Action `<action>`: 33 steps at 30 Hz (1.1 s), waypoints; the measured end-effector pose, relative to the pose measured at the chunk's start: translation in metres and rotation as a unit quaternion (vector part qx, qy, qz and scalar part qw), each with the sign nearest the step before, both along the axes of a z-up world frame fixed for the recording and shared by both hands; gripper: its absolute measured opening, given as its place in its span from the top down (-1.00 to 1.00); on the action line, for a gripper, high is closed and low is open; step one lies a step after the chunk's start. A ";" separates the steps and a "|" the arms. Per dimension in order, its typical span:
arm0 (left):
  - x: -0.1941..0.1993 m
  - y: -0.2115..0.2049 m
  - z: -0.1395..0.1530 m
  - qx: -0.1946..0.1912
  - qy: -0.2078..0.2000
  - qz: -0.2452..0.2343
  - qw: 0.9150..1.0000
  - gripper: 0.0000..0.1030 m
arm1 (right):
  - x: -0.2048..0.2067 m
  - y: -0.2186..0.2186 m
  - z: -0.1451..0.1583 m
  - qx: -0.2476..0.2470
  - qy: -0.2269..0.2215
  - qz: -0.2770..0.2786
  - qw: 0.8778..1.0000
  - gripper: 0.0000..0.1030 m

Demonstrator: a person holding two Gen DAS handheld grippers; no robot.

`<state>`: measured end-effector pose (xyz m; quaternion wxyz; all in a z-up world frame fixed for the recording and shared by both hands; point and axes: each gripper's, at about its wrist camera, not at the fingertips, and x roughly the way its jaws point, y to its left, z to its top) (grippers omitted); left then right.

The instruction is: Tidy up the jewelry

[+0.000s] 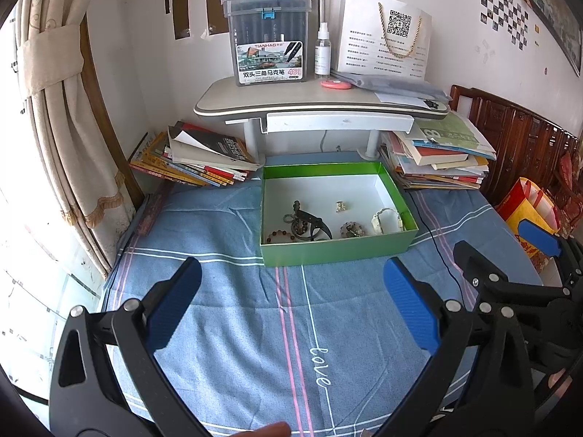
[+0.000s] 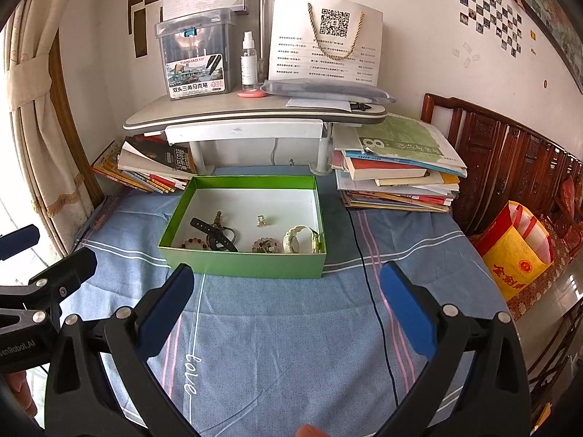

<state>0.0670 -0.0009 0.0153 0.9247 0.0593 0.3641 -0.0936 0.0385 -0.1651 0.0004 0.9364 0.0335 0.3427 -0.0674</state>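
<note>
A green box (image 1: 335,249) (image 2: 240,264) with a white floor sits on the blue checked cloth ahead of both grippers. Inside lie a black watch (image 1: 315,220) (image 2: 213,235), a brown bead bracelet (image 1: 280,236) (image 2: 193,243), a small ring (image 1: 340,207) (image 2: 261,221), a pale bead bracelet (image 1: 351,230) (image 2: 266,245) and a white watch (image 1: 386,218) (image 2: 297,238). My left gripper (image 1: 293,280) is open and empty, short of the box. My right gripper (image 2: 286,284) is open and empty, also short of the box; it shows at the right of the left wrist view (image 1: 510,251).
A small grey desk (image 1: 320,109) with a marker case (image 1: 269,43), spray bottle (image 1: 322,51) and paper bag stands behind the box. Book piles (image 1: 196,160) (image 1: 441,156) flank it. A black cable (image 2: 375,309) runs over the cloth. A wooden bench (image 2: 510,167) and a yellow bag (image 2: 513,251) are right.
</note>
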 end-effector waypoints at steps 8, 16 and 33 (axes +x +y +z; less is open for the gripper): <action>0.001 0.000 0.000 0.000 0.001 -0.001 1.000 -0.92 | -0.001 0.000 0.000 -0.001 0.000 -0.001 1.000 -0.93; 0.000 0.001 -0.001 0.000 0.003 -0.002 1.000 -0.92 | -0.001 0.000 -0.001 0.000 0.002 -0.001 1.000 -0.93; 0.001 0.000 -0.004 -0.002 0.005 -0.001 1.000 -0.92 | 0.000 -0.001 -0.003 -0.002 0.005 -0.002 1.000 -0.93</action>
